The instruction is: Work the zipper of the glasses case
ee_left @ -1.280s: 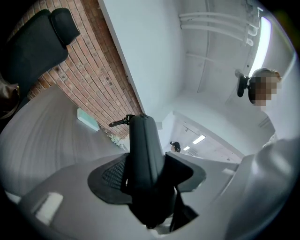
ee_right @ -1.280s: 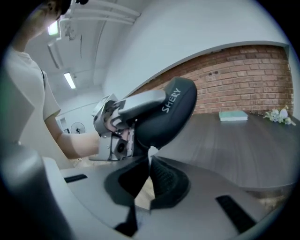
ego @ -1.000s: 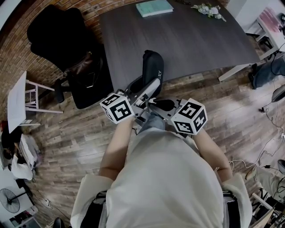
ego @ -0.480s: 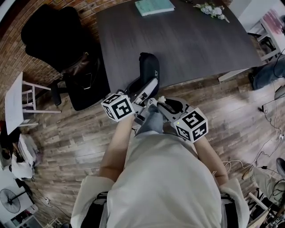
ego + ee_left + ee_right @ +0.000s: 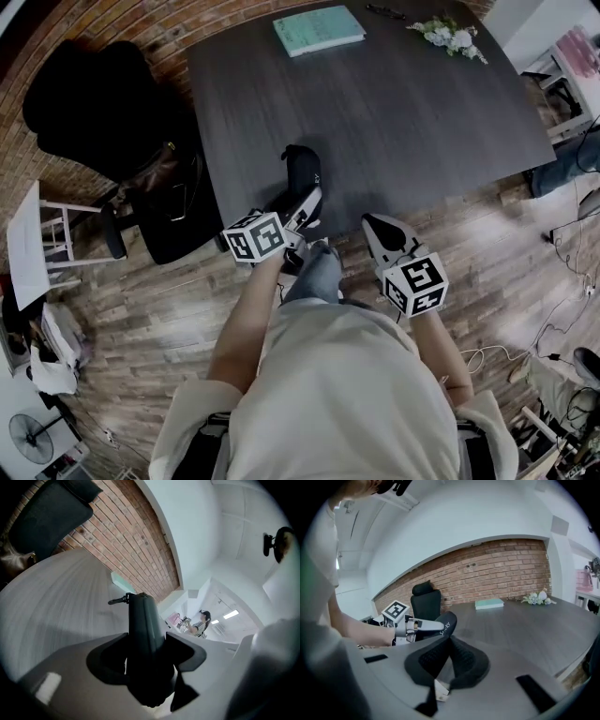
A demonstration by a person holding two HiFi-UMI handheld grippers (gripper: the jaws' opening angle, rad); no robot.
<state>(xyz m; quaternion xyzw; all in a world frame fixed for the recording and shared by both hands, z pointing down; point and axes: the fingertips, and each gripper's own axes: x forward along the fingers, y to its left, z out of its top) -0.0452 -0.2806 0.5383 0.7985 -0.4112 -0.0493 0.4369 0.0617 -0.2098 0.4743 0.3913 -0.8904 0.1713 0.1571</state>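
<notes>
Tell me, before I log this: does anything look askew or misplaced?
Nothing damaged. The glasses case sits tilted, clamped in the left gripper; the right gripper is shut, empty, clear of it.

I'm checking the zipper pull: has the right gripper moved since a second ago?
Yes. The right gripper has shifted right along the near edge of the table, away from the glasses case.

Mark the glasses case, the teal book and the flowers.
glasses case (image 5: pixel 301 171): head view, its dark upper end.
teal book (image 5: pixel 319 31): head view, middle of its cover.
flowers (image 5: pixel 448 36): head view, the white blooms.
</notes>
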